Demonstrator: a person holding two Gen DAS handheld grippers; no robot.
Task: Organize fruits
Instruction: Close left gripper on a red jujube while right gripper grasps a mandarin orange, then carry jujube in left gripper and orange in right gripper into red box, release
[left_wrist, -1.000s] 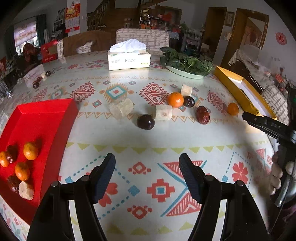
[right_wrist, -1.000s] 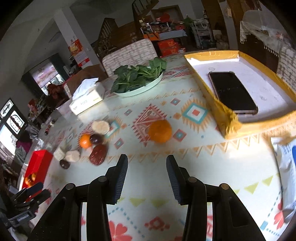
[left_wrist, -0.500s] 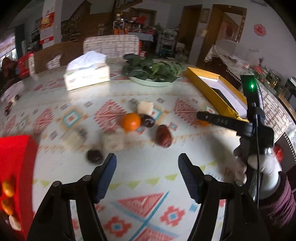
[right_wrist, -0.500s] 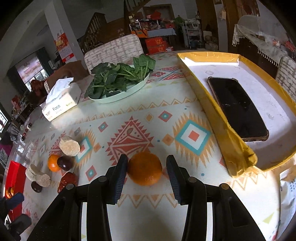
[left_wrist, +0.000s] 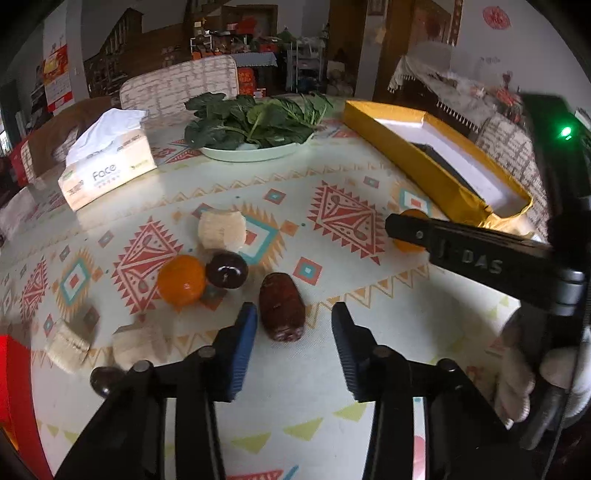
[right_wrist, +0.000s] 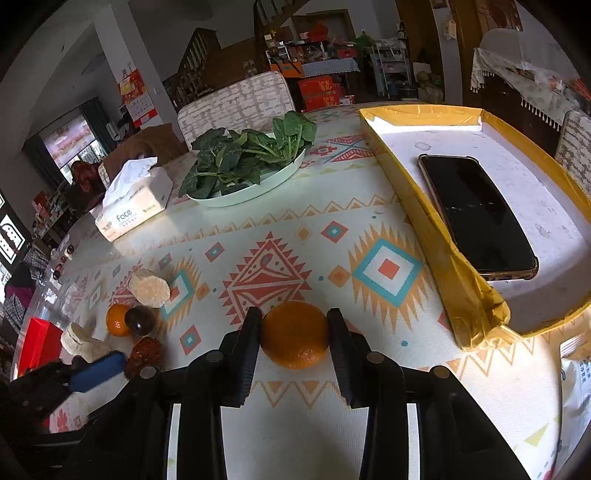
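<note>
orange mandarin (right_wrist: 294, 334) sits on the patterned bench (right_wrist: 369, 229) right between the right gripper (right_wrist: 294, 334) jaws, which are closing with both pads touching it. left gripper (left_wrist: 291, 332) jaws are closing too, half open around the red date (left_wrist: 281, 312), not pressing it.

A tissue box (right_wrist: 133, 208) stands beside a plate of leafy greens (right_wrist: 246, 162) on the patterned worktop (right_wrist: 266, 236). A dark phone (right_wrist: 476, 216) lies inside a yellow tray (right_wrist: 439, 243).
</note>
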